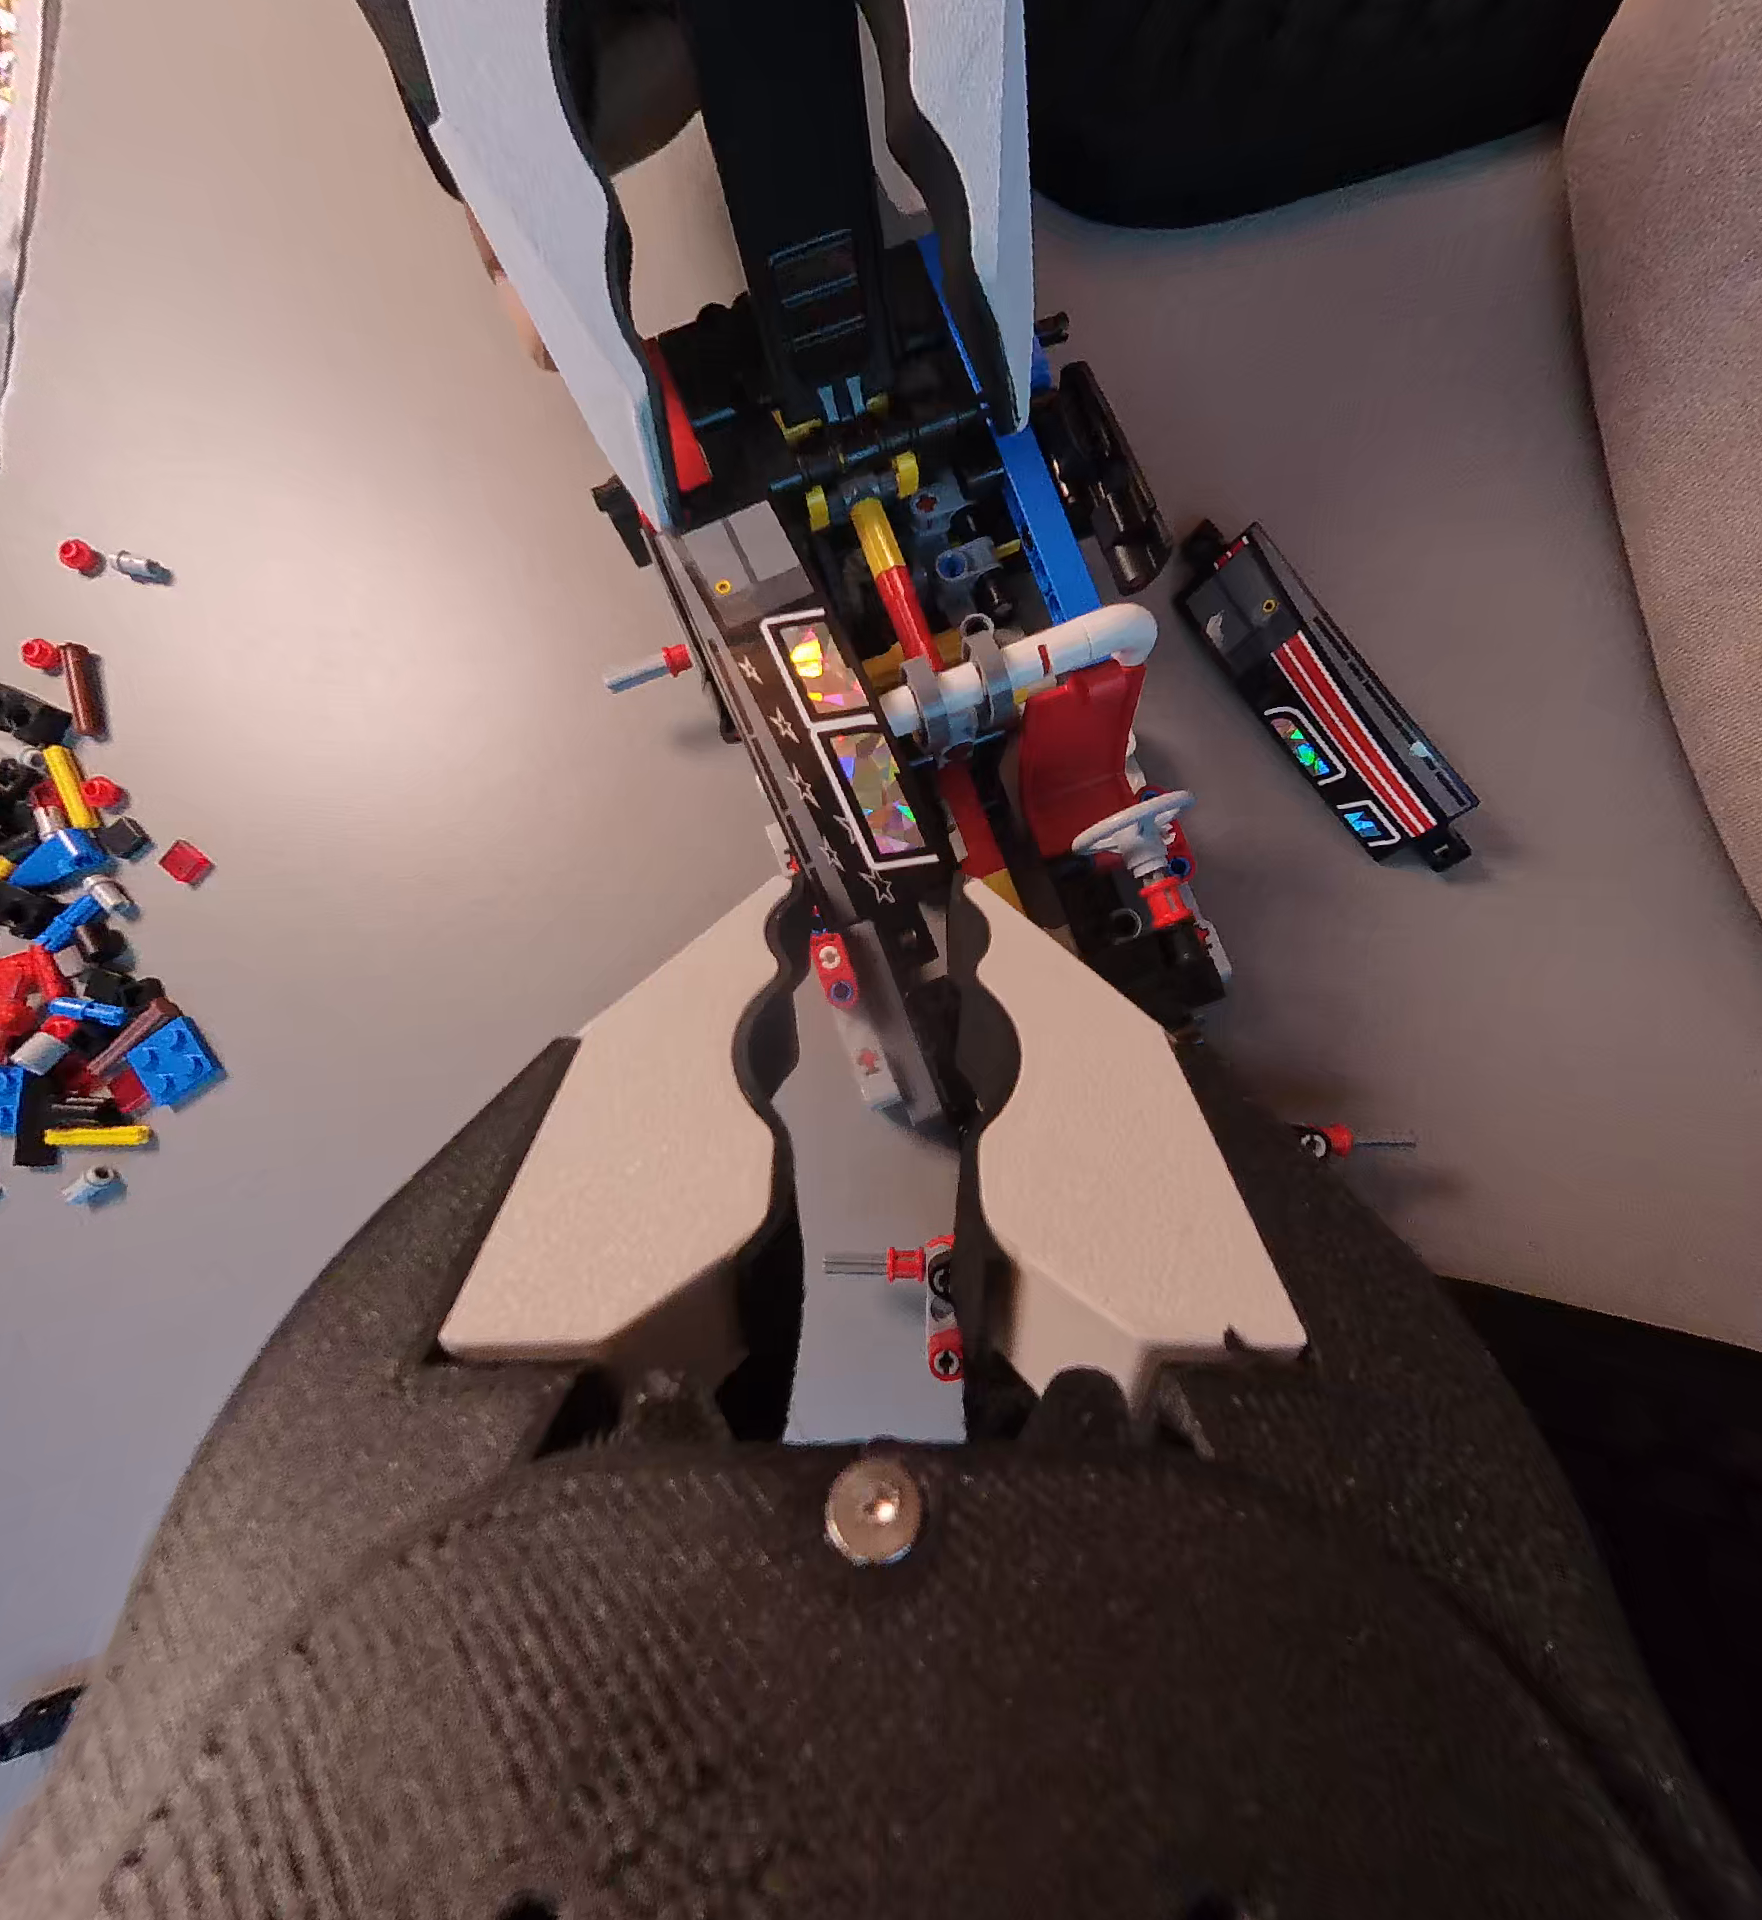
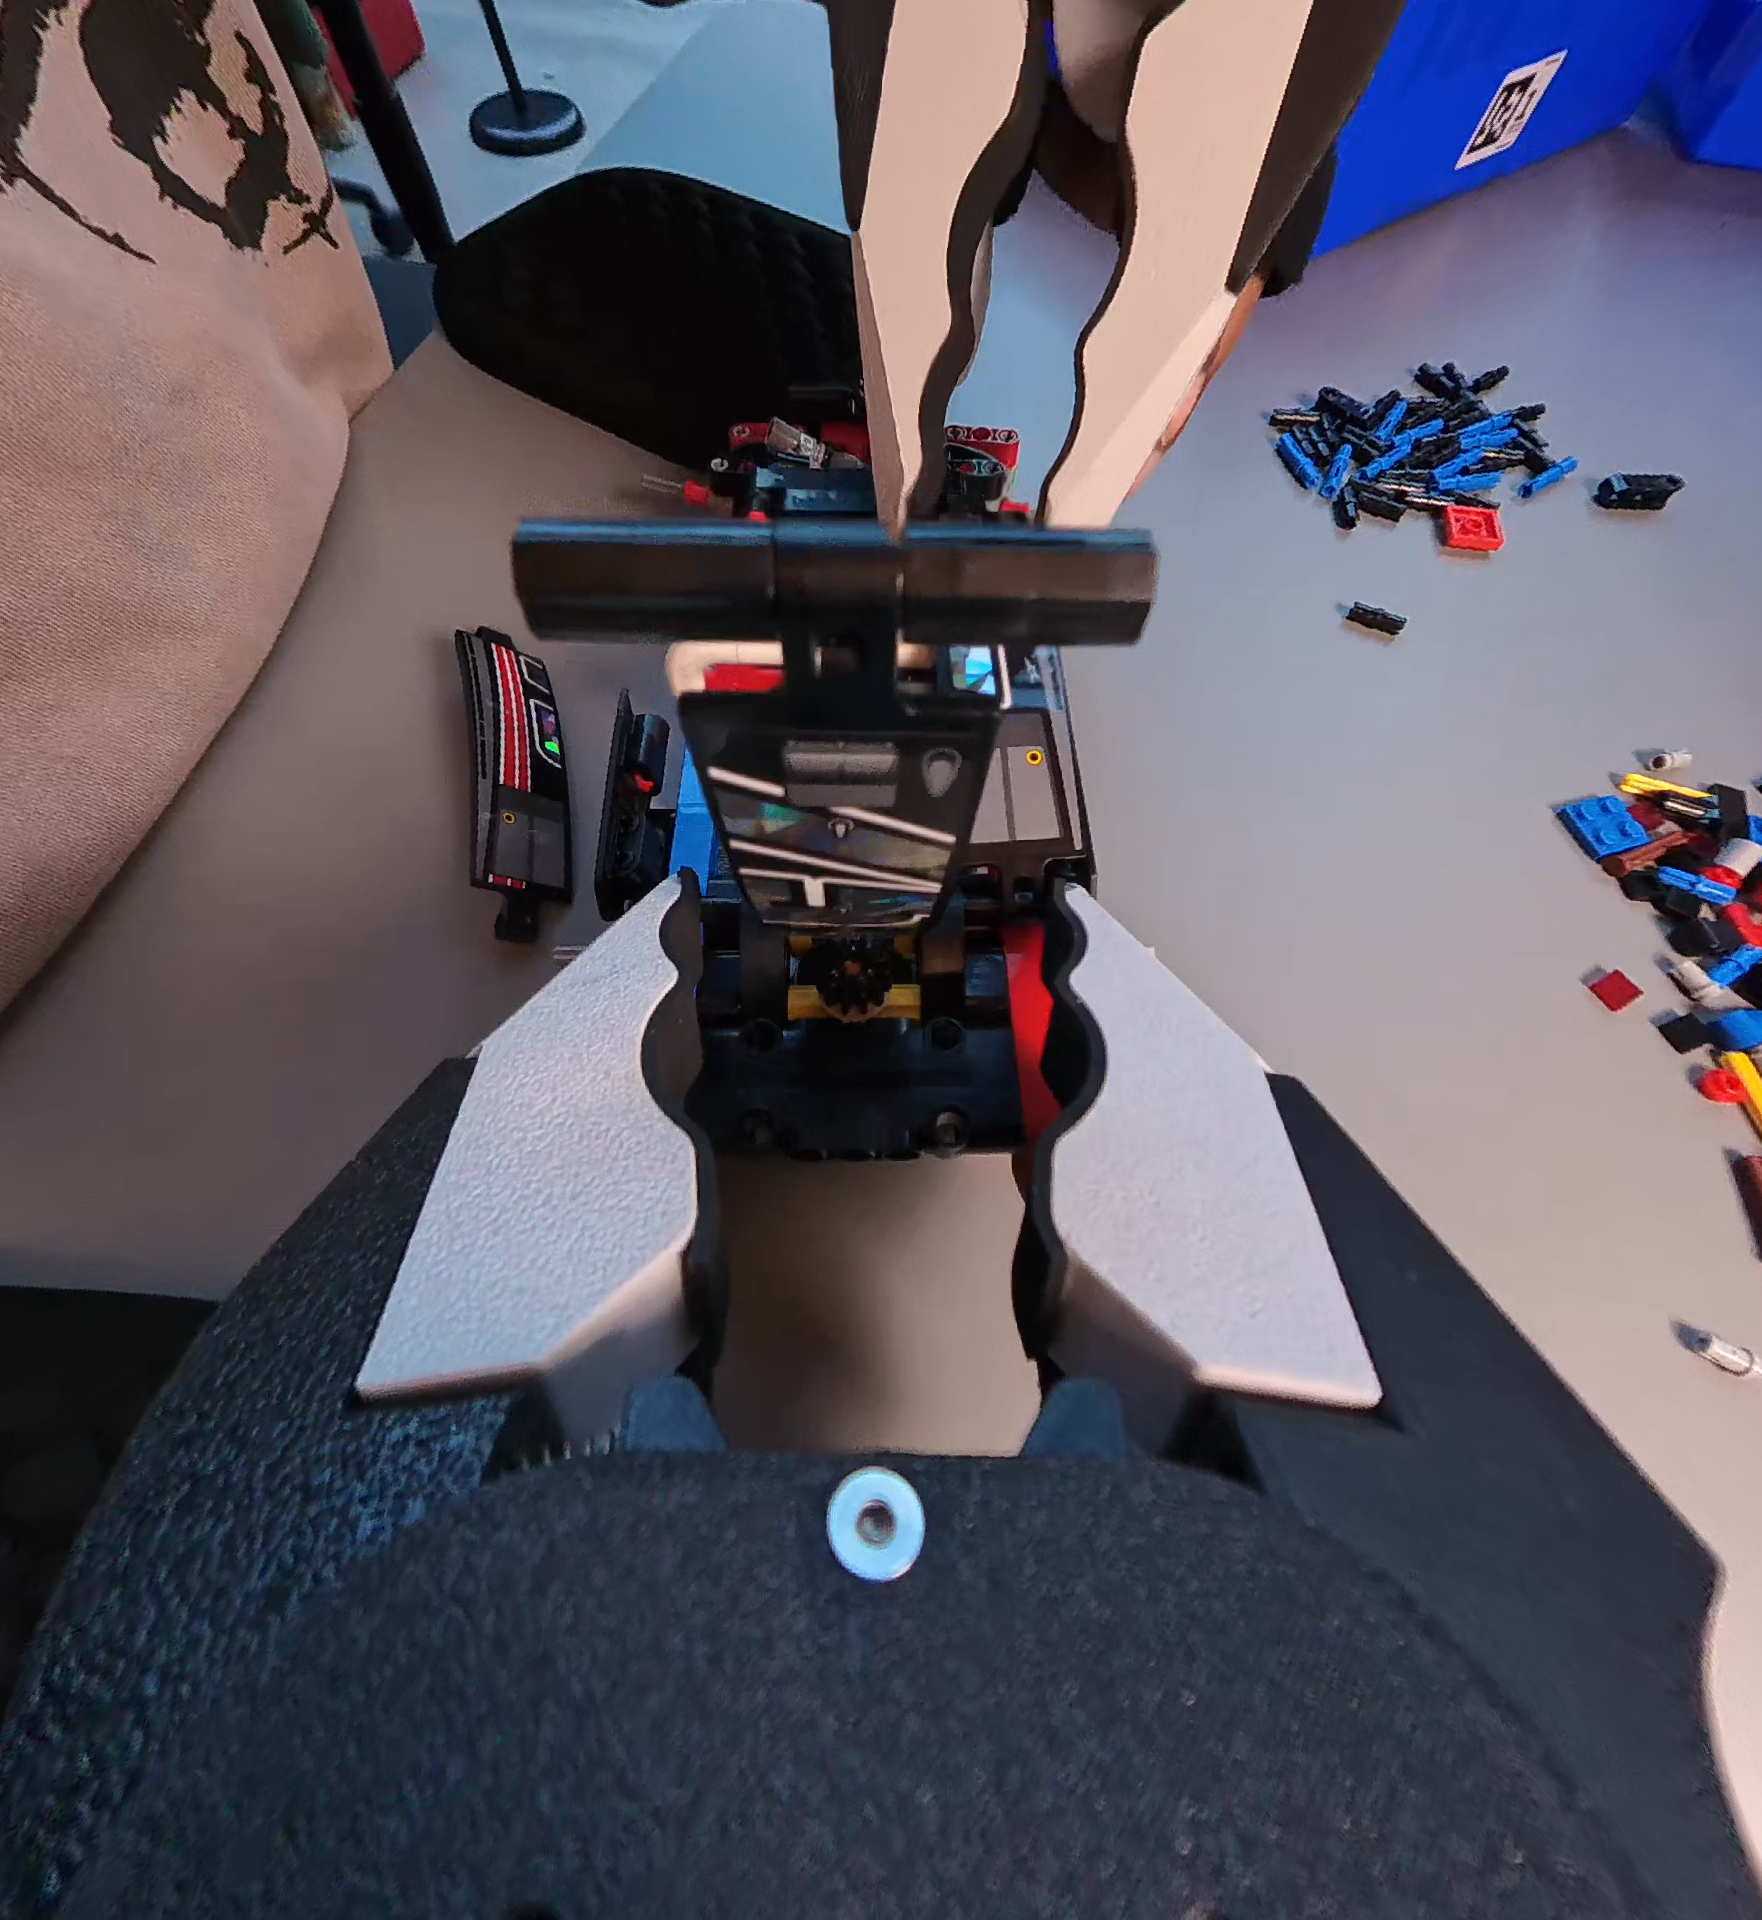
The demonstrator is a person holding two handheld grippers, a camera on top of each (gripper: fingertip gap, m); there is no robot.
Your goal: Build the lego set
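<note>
Left gripper, beige fingers narrowed, clamps the front end of the half-built black, red and blue brick car, reaching in level over the grey table. Right gripper, set wider, grips the car's rear from the opposite end, facing the left. A loose black curved panel with red stripes lies just beside the car; a mixed pile of loose bricks sits well apart.
</note>
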